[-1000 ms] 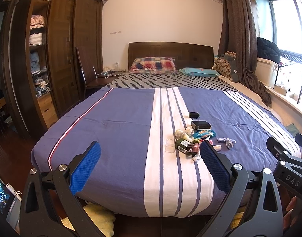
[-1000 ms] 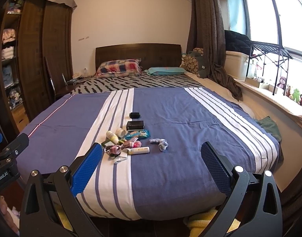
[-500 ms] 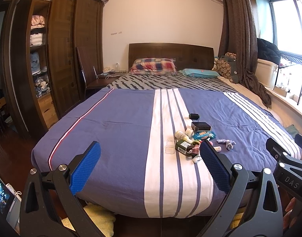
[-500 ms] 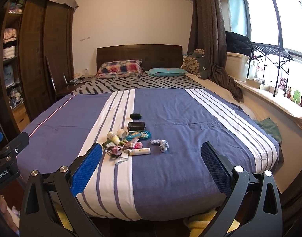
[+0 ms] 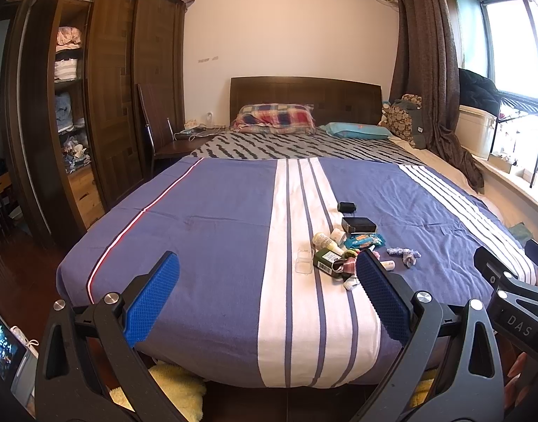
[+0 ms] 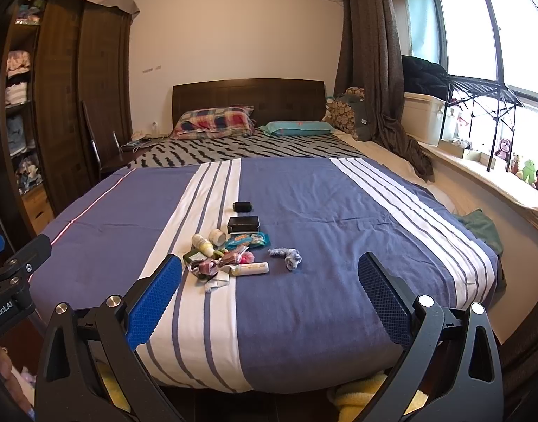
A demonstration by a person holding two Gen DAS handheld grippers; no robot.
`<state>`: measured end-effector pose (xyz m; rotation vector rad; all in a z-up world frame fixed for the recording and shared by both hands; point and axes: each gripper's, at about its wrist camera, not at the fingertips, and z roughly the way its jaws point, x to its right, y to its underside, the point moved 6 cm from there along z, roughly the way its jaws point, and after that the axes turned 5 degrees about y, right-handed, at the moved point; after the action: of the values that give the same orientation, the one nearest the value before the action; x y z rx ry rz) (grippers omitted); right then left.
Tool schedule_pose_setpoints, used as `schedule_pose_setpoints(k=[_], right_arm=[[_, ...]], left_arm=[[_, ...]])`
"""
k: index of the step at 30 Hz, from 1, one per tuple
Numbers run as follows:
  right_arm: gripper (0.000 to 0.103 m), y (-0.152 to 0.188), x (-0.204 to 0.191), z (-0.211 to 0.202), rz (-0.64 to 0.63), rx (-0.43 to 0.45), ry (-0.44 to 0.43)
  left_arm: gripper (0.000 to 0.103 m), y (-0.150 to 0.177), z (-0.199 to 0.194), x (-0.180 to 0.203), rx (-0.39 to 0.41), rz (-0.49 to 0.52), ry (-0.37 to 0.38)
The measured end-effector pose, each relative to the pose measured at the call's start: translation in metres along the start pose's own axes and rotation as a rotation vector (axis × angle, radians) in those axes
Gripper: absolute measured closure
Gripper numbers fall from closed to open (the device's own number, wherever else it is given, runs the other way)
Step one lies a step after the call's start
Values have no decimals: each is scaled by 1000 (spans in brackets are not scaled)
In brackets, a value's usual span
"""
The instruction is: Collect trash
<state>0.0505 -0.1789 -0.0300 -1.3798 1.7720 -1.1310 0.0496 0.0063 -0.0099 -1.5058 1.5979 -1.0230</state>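
A heap of small litter [image 5: 343, 246] [image 6: 230, 249] lies on the near part of the blue-and-white striped bedspread [image 5: 216, 232] [image 6: 339, 218]: a cream bottle [image 6: 203, 243], a black box [image 6: 243, 224], a teal wrapper [image 6: 248, 240], a white tube [image 6: 253, 268], a crumpled blue-white scrap [image 6: 287, 255], a clear plastic case [image 5: 303, 261] and a small black item [image 5: 346, 206]. My left gripper [image 5: 267, 297] is open and empty at the foot of the bed. My right gripper [image 6: 269, 297] is open and empty, also short of the heap.
A dark wardrobe [image 5: 103, 98] with open shelves and a chair [image 5: 160, 140] stand left of the bed. Pillows [image 6: 216, 125] lie at the headboard. A windowsill [image 6: 487, 172] with a rack and toys runs along the right. Yellow fluffy fabric [image 5: 177, 383] lies below the bed's foot.
Both grippers have drifted slightly closer to the bed and tilted a little. Nothing was taken hold of or let go.
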Motion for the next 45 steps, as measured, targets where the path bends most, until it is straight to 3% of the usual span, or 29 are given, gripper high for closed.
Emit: schedule_pose_setpoints(k=[30,45], right_arm=[[3,2,2,2,10,-4,-1],[3,7,1,21,5,-38,-9]], left_arm=[[8,1,-1,0,-1,-1,-2],[8,9,23,-1,-39,-5,-4]])
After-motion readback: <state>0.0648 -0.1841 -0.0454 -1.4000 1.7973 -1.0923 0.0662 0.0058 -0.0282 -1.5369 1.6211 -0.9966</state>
